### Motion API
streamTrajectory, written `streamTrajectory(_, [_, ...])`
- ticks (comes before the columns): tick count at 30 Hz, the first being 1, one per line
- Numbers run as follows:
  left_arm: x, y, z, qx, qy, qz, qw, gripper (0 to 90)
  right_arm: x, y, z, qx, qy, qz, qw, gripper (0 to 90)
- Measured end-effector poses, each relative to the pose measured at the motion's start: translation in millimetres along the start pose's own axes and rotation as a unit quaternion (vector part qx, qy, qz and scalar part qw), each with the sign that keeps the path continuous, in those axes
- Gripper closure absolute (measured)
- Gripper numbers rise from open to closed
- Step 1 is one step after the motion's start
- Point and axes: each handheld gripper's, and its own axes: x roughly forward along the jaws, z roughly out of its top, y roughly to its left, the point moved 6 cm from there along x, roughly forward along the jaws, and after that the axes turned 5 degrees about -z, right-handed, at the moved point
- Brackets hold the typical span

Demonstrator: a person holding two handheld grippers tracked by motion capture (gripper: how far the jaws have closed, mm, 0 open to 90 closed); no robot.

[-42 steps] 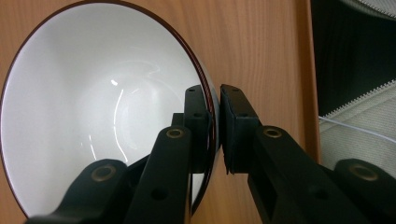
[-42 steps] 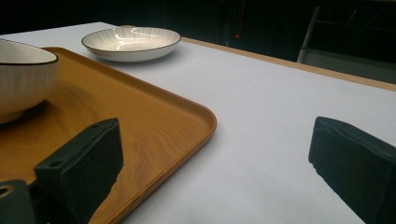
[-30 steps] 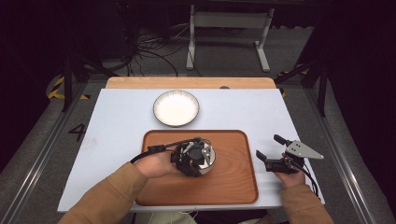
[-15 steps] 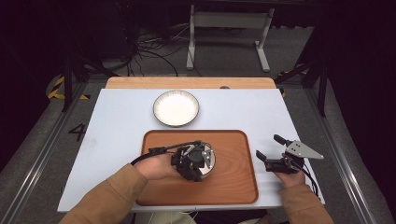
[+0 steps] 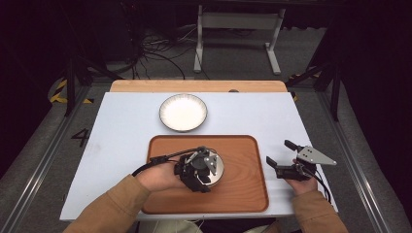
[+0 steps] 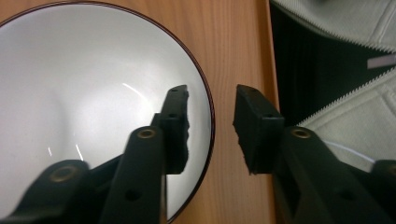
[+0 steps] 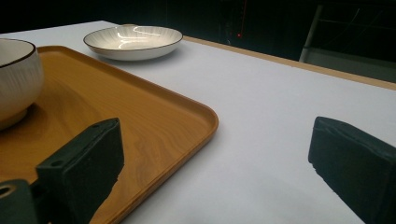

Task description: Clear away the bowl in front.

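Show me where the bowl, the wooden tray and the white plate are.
bowl (image 6: 84, 98): left gripper view, white inside.
wooden tray (image 5: 243, 165): high view, bare floor right of the bowl.
white plate (image 7: 133, 39): right gripper view, its inside.

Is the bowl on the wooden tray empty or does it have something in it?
Empty, as far as it shows. The left gripper view looks into the bowl, standing upright on the tray, and shows a bare white inside; the near part is hidden behind the left claw.

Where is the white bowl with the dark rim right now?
In the high view the bowl stands on the wooden tray, left of its middle, under the left gripper, with the plate beyond on the table.
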Motion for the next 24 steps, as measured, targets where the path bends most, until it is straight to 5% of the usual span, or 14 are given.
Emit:
streamTrajectory(14, [-21.9,-9.7,-12.3,-0.027,-0.071,0.044,0.9961,40.8,0.3,0.7,0.0,-0.003,0.002,0.008,1.0000,4.3])
streamTrajectory(24, [-38.9,-15.7,-25.9,-0.051,-0.130,0.066,0.9880,33.8,0.4,0.3,0.0,-0.001,0.002,0.011,0.9999,4.2])
